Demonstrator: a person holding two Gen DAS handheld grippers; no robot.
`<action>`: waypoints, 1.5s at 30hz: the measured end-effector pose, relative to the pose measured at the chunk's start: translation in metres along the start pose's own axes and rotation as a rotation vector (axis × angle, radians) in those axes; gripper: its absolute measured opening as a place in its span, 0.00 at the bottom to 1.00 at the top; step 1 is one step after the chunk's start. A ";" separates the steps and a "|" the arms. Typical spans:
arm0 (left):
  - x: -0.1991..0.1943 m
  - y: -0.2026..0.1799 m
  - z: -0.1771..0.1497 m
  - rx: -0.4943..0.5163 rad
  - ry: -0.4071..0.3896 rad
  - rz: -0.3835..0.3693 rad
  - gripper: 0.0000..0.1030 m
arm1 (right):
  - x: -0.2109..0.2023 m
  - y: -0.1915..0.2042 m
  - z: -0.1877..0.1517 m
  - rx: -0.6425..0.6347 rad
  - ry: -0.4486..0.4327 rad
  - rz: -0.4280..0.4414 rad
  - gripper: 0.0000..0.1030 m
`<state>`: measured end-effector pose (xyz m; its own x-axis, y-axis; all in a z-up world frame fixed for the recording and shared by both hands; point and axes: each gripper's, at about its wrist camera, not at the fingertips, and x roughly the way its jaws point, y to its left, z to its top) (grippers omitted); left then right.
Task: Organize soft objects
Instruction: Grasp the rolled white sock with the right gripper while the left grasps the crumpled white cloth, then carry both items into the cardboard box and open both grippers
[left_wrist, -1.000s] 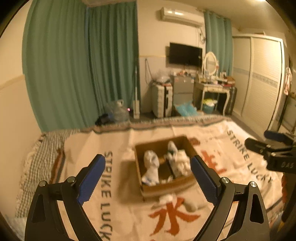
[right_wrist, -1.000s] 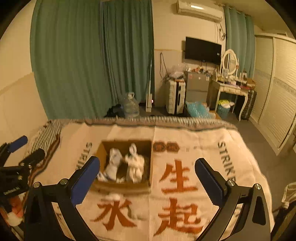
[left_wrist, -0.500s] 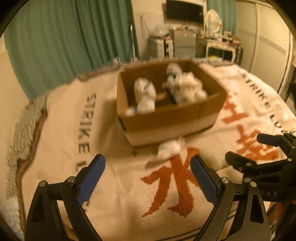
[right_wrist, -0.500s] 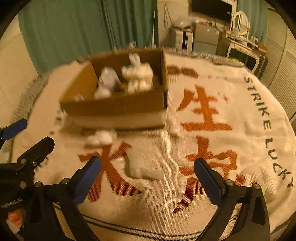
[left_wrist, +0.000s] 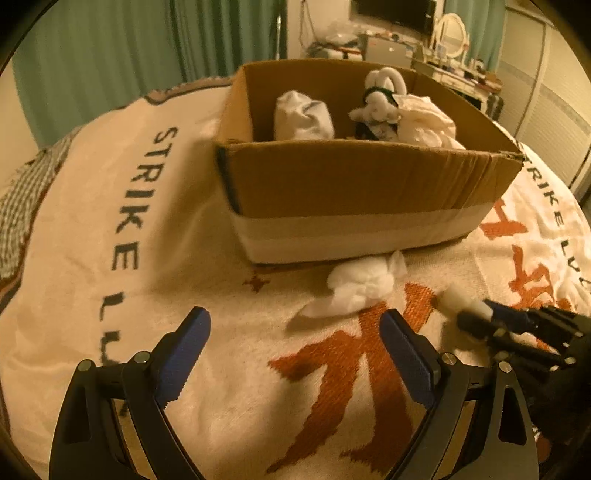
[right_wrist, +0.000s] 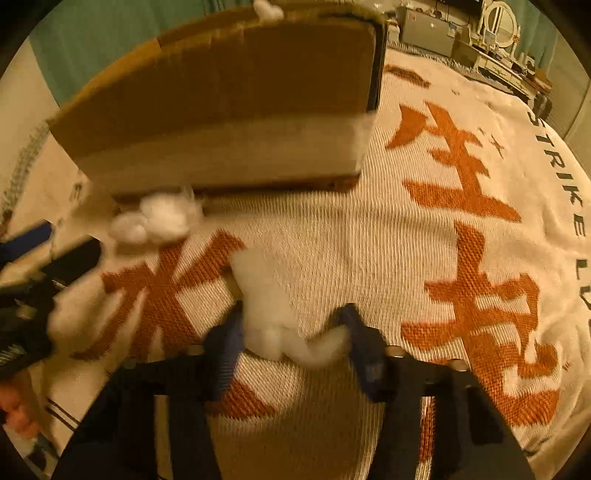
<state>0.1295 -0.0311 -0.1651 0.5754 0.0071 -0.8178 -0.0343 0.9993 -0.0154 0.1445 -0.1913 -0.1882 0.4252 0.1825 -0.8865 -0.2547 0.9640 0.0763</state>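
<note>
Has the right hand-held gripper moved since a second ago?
Yes. The right hand-held gripper has dropped forward toward the brown cardboard box, which now looms far larger, and its fingers flank a white soft sock on the blanket.

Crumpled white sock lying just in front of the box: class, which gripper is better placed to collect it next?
Left. The left gripper is open, with the crumpled sock just ahead; the right gripper straddles the other sock.

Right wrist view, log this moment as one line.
right tool around white sock on blanket | left tool open | second sock beside box
</note>
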 end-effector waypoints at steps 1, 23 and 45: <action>0.004 -0.004 0.001 0.005 0.003 -0.006 0.91 | -0.004 -0.001 0.003 0.009 -0.024 0.023 0.23; 0.031 -0.038 0.006 0.091 0.038 -0.113 0.40 | -0.014 -0.021 0.033 0.024 -0.113 0.051 0.20; -0.146 -0.020 0.022 0.096 -0.175 -0.124 0.40 | -0.172 0.023 0.014 -0.059 -0.297 0.068 0.20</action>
<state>0.0645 -0.0511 -0.0327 0.7035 -0.1180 -0.7009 0.1189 0.9918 -0.0476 0.0780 -0.1978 -0.0273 0.6383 0.3026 -0.7078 -0.3372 0.9365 0.0964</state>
